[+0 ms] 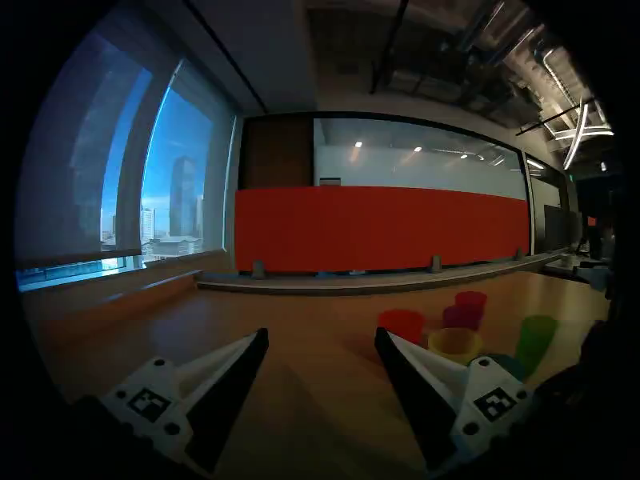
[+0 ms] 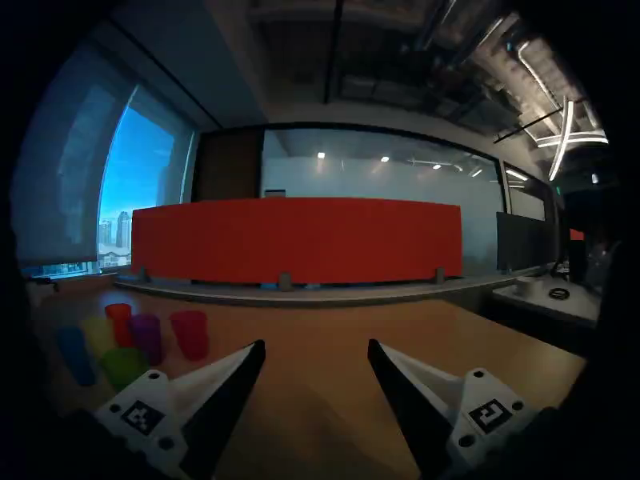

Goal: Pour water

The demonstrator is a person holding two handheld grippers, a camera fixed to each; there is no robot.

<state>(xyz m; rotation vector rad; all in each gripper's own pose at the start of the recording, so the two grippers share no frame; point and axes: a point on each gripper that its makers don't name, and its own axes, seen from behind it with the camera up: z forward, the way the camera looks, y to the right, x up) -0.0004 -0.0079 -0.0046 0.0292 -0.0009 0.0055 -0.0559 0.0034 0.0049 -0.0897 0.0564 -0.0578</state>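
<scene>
The wooden table (image 1: 304, 336) lay broad ahead of me in the left gripper view. A grey rail (image 1: 360, 282) ran along its far edge, and a red divider panel (image 1: 384, 228) stood on the rail. Six plastic cups stood upright on the wood, clustered to my right. A red cup (image 1: 402, 324) was nearest the middle, with a yellow cup (image 1: 454, 344) just beside it. A purple cup (image 1: 461, 318) and a crimson cup (image 1: 471, 300) stood behind. A green cup (image 1: 536, 336) was farthest right, and a blue cup (image 1: 506, 365) sat low and half hidden. In the right gripper view the cluster stood at the table's left.

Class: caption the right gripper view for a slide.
Open right gripper over wooden table, coloured cups clustered at left, red partition behind.
</scene>
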